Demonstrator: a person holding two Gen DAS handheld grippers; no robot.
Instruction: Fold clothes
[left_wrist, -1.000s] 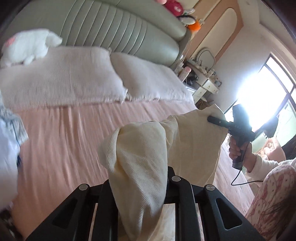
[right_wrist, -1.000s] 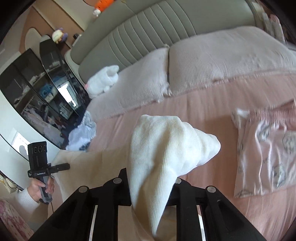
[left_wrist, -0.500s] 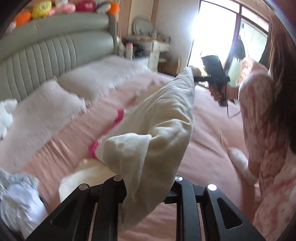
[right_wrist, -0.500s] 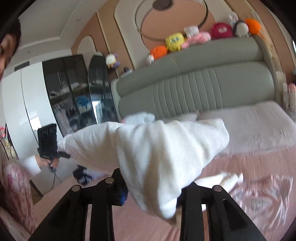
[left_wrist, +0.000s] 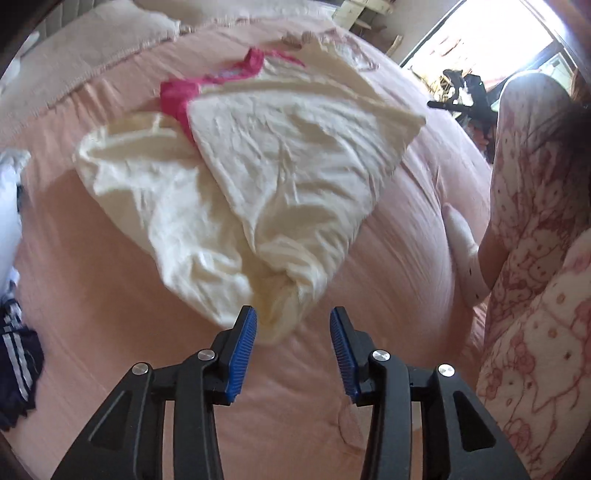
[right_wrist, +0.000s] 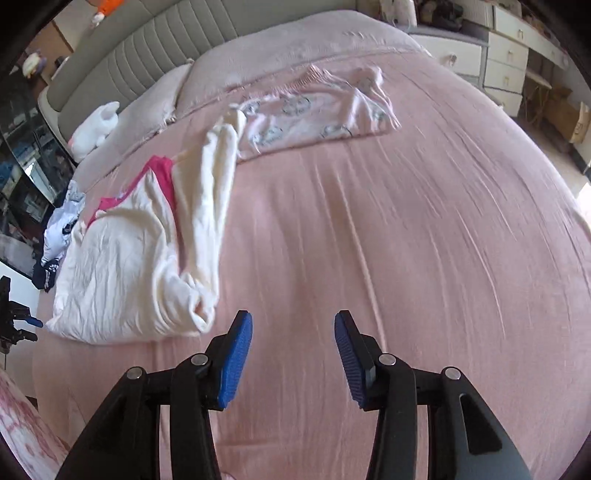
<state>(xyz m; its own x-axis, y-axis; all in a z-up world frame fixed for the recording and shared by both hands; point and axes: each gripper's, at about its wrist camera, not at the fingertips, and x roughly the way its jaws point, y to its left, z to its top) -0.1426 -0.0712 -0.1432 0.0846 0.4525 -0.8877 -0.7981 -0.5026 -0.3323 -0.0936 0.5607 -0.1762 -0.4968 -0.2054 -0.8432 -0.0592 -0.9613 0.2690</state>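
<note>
Cream garment (left_wrist: 266, 177) is seen lying crumpled on the pink bed (right_wrist: 406, 229), its nearest bunched corner just in front of the left tongs (left_wrist: 293, 326), whose blue pads (left_wrist: 242, 354) are opening with nothing pressed between them; that corner lies just ahead of the gap. The right tongs (right_wrist: 293, 332) are likewise parted and opening, with only bare bedcover between them and the garment's edge just to their left. A release step is judged to be in hand, the piece laid down but not yet smoothed or folded. A fresh grasp on two corners is called for next, so that the cloth can be spread flat. Further off, a pink-red item (left_wrist: 184, 92) is partly covered by the garment, a patterned pink garment (right_wrist: 314, 110) lies near the pillows (right_wrist: 295, 44), and a grey headboard (right_wrist: 129, 59) stands beyond
</note>
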